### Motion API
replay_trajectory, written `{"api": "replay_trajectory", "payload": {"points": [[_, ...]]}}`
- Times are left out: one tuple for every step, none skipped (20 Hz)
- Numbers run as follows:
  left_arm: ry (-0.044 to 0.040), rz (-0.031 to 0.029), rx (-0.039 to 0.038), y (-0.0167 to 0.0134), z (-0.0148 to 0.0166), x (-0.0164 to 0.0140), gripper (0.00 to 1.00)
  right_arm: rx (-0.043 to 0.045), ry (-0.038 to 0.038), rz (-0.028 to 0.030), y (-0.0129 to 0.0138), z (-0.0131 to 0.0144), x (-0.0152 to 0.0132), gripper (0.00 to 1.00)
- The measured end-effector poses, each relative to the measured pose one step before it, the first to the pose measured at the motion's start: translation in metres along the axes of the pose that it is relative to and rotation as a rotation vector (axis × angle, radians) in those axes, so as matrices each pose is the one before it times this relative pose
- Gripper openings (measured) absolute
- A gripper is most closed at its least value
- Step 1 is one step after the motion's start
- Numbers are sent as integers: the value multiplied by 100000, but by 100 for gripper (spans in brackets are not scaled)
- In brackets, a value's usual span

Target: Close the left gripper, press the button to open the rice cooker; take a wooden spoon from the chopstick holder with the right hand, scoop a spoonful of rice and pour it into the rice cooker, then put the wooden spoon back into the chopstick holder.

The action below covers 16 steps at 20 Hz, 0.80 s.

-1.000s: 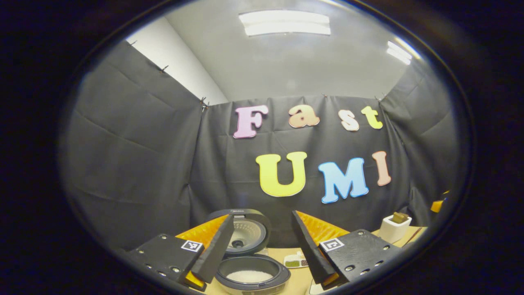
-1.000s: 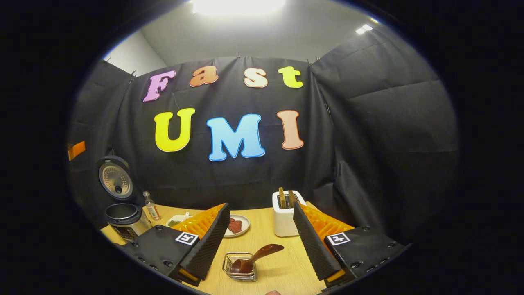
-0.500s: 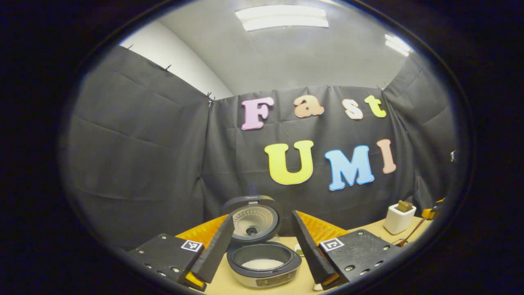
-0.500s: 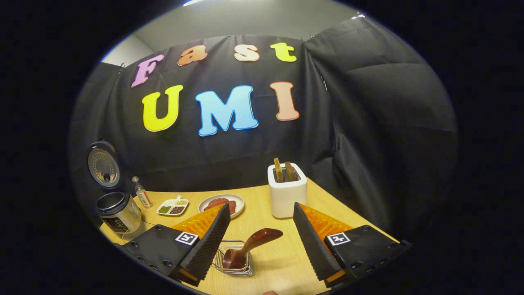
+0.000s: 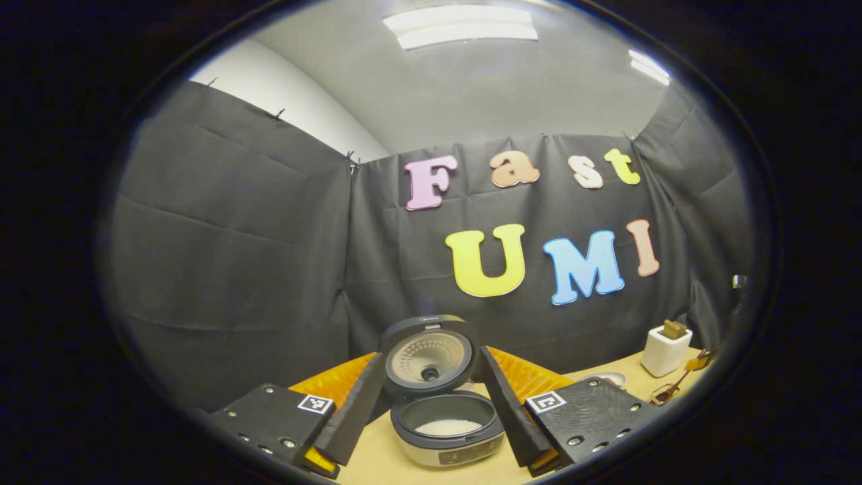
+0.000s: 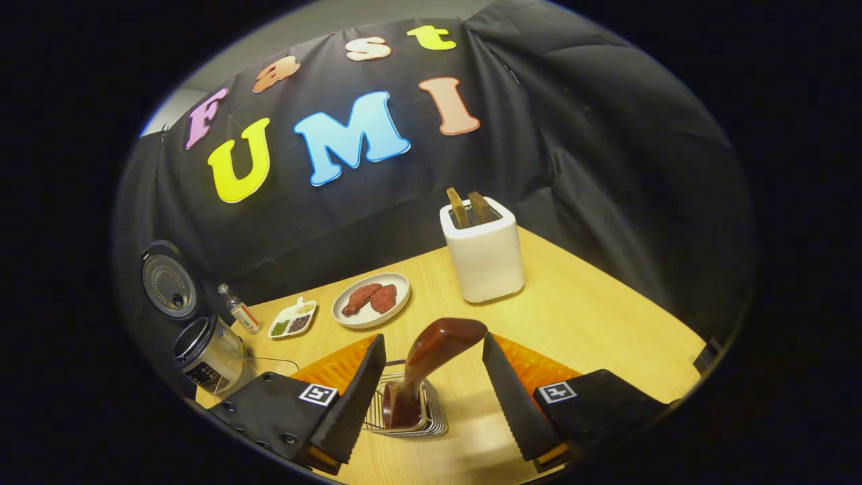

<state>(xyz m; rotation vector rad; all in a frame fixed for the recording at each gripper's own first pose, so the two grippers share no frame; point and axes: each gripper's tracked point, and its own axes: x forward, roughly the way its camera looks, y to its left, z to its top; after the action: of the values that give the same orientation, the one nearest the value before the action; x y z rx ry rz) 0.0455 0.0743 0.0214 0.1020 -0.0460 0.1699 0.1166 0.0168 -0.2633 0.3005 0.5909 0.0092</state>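
My right tongs (image 6: pixel 427 397) released astride the dark wooden spoon (image 6: pixel 427 367) in its wire holder (image 6: pixel 411 414), left tongs (image 5: pixel 431 411) released before the lid-up silver rice cooker (image 5: pixel 441 411)

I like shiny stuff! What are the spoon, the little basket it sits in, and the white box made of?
The spoon looks like dark wood with a glossy coat: light glints on its handle. The basket seems to be thin, shiny metal wire, as you can see through it. The white box looks smooth and matte, maybe ceramic or plastic.
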Motion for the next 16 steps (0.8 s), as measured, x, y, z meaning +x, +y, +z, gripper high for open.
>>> {"api": "replay_trajectory", "payload": {"points": [[283, 383, 286, 180, -167, -82, 87, 1531, 1493, 864, 217, -394, 239, 87], [227, 164, -19, 85, -70, -73, 87, 1097, 1474, 1022, 293, -458, 224, 86], [323, 538, 21, 223, -132, 91, 87, 787, 1574, 877, 185, -510, 198, 78], [394, 524, -93, 269, -164, 92, 87, 955, 780, 480, 123, -86, -6, 77], [385, 347, -140, 252, -267, 5, 88, 274, 489, -877, -64, -128, 295, 64], [134, 464, -122, 239, 7, -15, 88, 779, 940, 43, 24, -273, -97, 45], [96, 263, -158, 178, -91, 35, 87, 928, 2026, 1294, 336, -469, 254, 25], [22, 150, -143, 83, -25, 82, 88, 146, 1350, -90, -247, 25, -959, 34], [71, 69, 2, 105, -166, 70, 88, 1898, -593, 452, 180, 43, 73, 18], [184, 234, 105, 262, -64, 51, 88, 398, 293, -443, 253, -100, 613, 17], [28, 202, -188, 80, -107, 121, 88, -519, -53, 675, 264, 158, -74, 11], [242, -226, -429, 43, -102, 82, 88, -2658, -675, 64, 282, -5, 22, 11], [89, 41, -346, -71, -201, 143, 88, -3725, -962, -942, 51, 266, -197, 11], [-143, 80, -332, 170, 21, 137, 88, -3276, -967, -738, 31, 283, -276, 11], [-148, -68, -382, 82, 31, 46, 89, -2017, -558, 323, 401, 426, -413, 11], [115, -232, -441, -6, -59, 213, 88, -2337, -1147, -428, 355, 574, -405, 11]]}}
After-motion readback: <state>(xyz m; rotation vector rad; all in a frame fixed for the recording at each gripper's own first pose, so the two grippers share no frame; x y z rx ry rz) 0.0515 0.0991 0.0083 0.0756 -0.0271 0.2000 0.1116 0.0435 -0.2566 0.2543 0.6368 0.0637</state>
